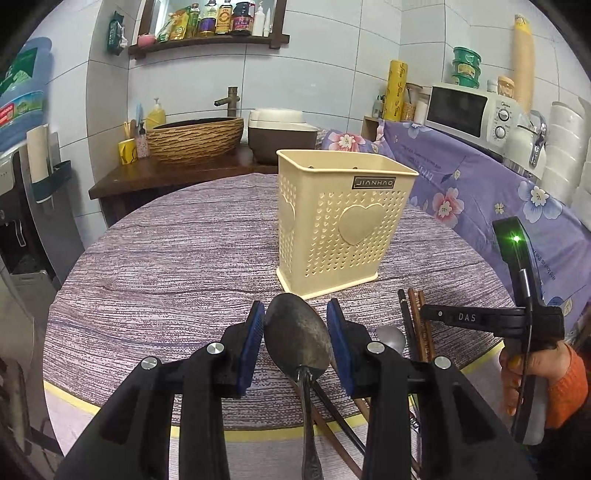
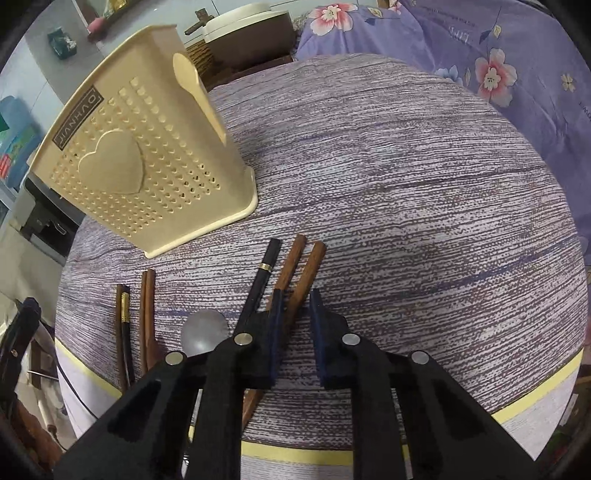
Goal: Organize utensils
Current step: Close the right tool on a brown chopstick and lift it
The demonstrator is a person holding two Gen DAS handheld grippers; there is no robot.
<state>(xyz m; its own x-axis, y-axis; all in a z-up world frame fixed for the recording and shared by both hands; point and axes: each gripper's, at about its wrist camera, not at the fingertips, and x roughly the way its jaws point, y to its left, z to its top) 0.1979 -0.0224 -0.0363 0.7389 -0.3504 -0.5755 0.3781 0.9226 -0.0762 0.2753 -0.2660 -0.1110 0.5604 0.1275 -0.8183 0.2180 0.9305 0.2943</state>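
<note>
A cream perforated utensil holder (image 1: 343, 221) stands on the round table; it also shows in the right wrist view (image 2: 147, 162). A dark metal spoon (image 1: 297, 338) lies with its bowl between the pads of my left gripper (image 1: 296, 317), which is open around it. A second grey spoon (image 2: 205, 330) and several brown and black chopsticks (image 2: 291, 277) lie near the front edge. My right gripper (image 2: 297, 299) is open, low over two brown chopsticks, one of which lies between its jaws. The right gripper body (image 1: 517, 321) shows in the left wrist view.
The table has a purple woven cloth (image 2: 406, 184) with a yellow border. A floral sheet (image 1: 480, 192) covers furniture at the right. A basin (image 1: 195, 136), microwave (image 1: 469, 110) and bottle shelf (image 1: 210, 26) stand behind.
</note>
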